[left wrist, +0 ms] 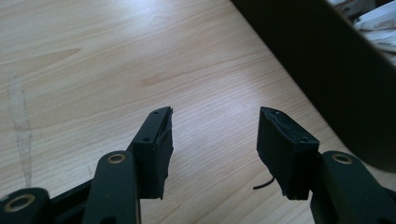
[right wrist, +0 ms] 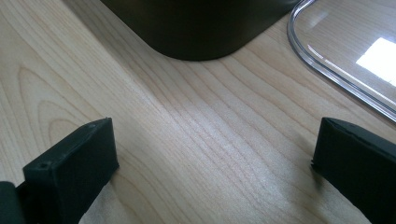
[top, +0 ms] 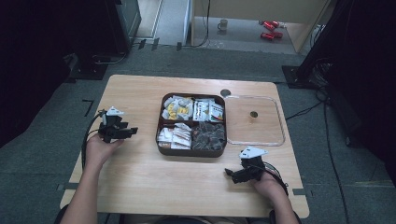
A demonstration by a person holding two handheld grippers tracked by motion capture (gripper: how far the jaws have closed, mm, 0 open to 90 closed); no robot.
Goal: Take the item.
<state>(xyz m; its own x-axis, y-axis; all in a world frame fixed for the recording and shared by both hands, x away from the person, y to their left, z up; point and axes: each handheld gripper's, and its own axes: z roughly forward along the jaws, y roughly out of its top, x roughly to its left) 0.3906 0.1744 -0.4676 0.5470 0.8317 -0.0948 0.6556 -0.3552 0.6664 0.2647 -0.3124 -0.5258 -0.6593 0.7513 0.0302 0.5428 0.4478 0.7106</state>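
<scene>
I see my left gripper (top: 131, 131) and right gripper (top: 229, 172) resting on the wooden table (top: 140, 177), jaws spread wide, empty. Between them sits a brown four-compartment tray (top: 191, 151); its clear lid (top: 254, 140) lies just right.

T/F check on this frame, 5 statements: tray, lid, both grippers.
1. The brown tray has four compartments. True.
2. The clear lid sits on top of the tray. False: it lies flat on the wooden table, just right of the tray.
3. The left gripper is clamped on a packet. False: its jaws are apart with only bare table between them.
4. The right gripper is open and holds nothing. True.
5. Both grippers are inside the tray. False: each is over the table, the left one to the tray's left, the right one near its front right corner.
</scene>
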